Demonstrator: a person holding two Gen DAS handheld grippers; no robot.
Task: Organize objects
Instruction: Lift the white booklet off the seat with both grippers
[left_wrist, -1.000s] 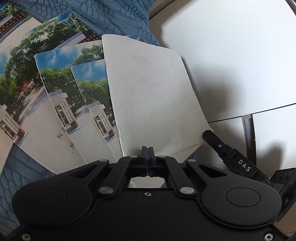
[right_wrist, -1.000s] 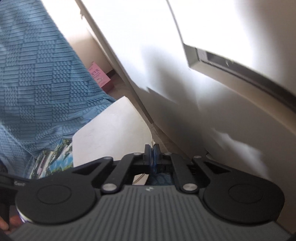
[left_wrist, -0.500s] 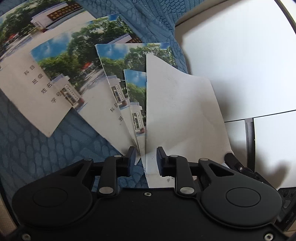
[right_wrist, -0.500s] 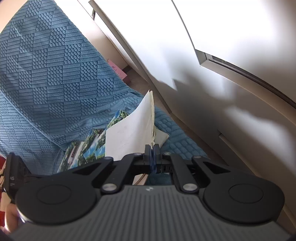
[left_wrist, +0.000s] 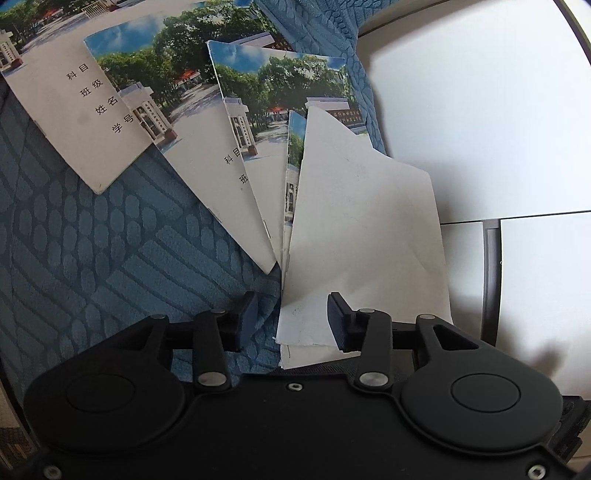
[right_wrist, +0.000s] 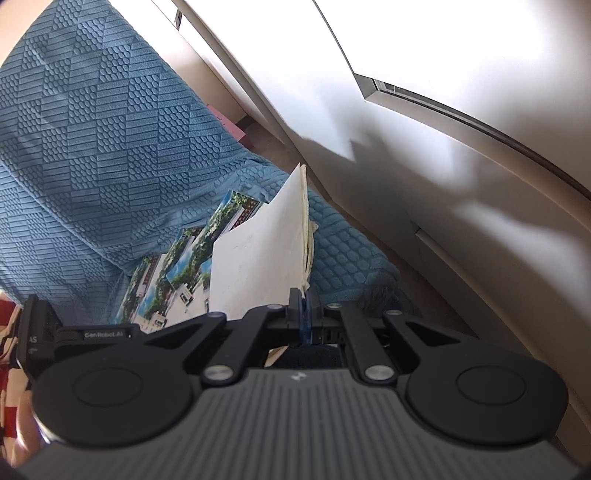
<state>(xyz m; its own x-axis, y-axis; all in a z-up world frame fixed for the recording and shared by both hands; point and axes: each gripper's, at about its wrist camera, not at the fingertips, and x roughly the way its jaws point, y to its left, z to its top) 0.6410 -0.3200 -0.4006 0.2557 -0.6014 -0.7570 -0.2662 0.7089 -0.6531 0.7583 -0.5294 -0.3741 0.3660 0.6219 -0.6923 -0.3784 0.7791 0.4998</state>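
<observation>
Several exercise books with photo covers (left_wrist: 229, 122) lie fanned out on a blue textured bedspread (left_wrist: 92, 251). On their right end is a white-backed booklet (left_wrist: 362, 229), raised and tilted on its edge in the right wrist view (right_wrist: 258, 258). My right gripper (right_wrist: 304, 314) is shut on that booklet's near edge. My left gripper (left_wrist: 291, 319) has its jaws opening; the booklet's near corner sits between the fingers (left_wrist: 338, 317), and the pads do not press on it.
White cabinet fronts (left_wrist: 480, 110) with a dark gap (left_wrist: 491, 277) stand right of the bed, close to the booklet. A pink item (right_wrist: 229, 125) lies on the floor between bed and cabinet. A red and white sleeve (right_wrist: 11, 332) shows at the lower left.
The left gripper has let go of the white booklet and spread its fingers. The right gripper, still shut on it, has tipped the booklet up on edge. More fanned books show now.
</observation>
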